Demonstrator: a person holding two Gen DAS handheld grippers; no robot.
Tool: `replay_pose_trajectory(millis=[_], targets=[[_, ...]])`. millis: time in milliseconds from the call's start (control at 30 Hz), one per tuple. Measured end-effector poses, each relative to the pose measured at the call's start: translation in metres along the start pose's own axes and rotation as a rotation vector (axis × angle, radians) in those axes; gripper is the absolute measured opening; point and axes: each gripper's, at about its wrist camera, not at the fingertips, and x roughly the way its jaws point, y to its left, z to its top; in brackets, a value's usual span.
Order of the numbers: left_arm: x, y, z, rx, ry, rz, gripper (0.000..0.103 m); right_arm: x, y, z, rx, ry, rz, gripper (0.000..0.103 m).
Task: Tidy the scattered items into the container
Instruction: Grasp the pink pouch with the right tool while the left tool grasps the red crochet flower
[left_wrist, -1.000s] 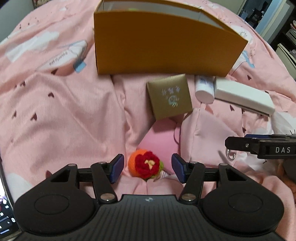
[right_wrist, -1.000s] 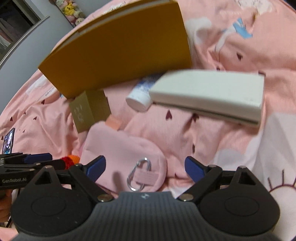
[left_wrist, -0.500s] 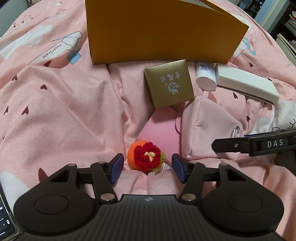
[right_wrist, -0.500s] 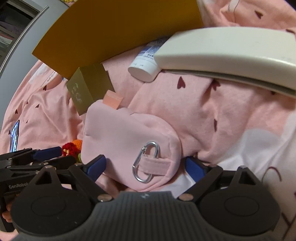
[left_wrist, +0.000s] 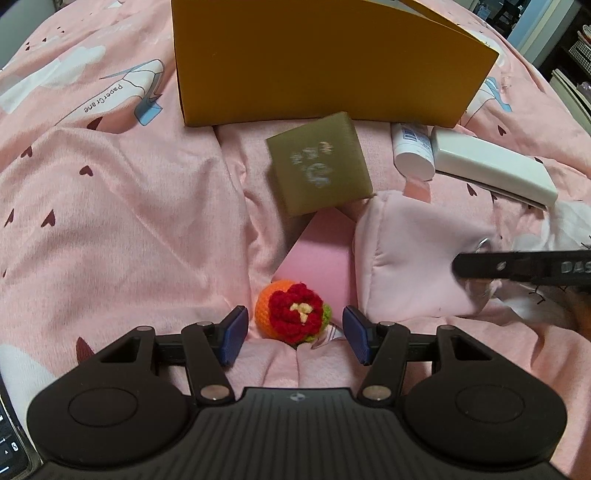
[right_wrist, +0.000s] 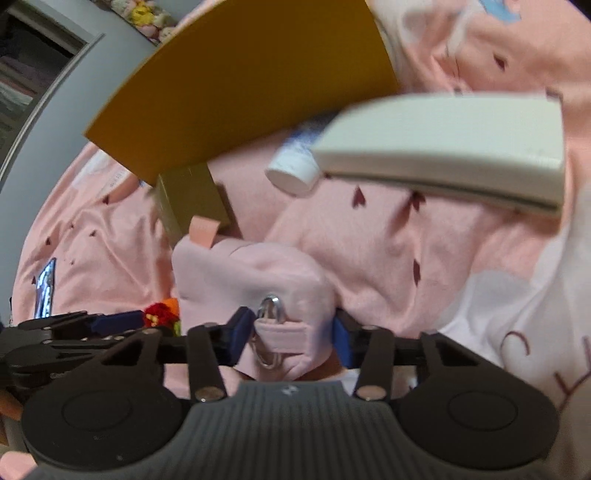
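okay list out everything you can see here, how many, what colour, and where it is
box: one, mustard yellow, standing at the back of the bed
small box: one, olive gold, just in front of it
tube: one, white, right of small box
case: one, white, flat beside tube
pouch: one, pale pink with a silver clip, centre right
card: one, pink, left of pouch
crochet ball: one, orange with red flower, front
bedspread: one, pink with dark hearts, under all
left gripper: open around crochet ball
right gripper: closing on pouch's end
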Motion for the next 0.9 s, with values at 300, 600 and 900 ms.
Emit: replay_pose_trajectory(millis=[300, 600, 900], targets=[[-0.002, 0.003, 0.001, 0.0, -0.016, 0.003, 0.061, -0.051, 0.032, 0.009, -0.221, -0.207, -0.116, 0.041], [0.0, -0.001, 0.001, 0.03, -0.011, 0.005, 0.061, -0.057, 0.04, 0.011, -0.393, -0.239, -0.365, 0.042], [0.015, -0.003, 0.001, 0.062, -0.002, 0.043, 0.061, -0.036, 0.038, 0.009, -0.41, -0.229, -0.329, 0.047]])
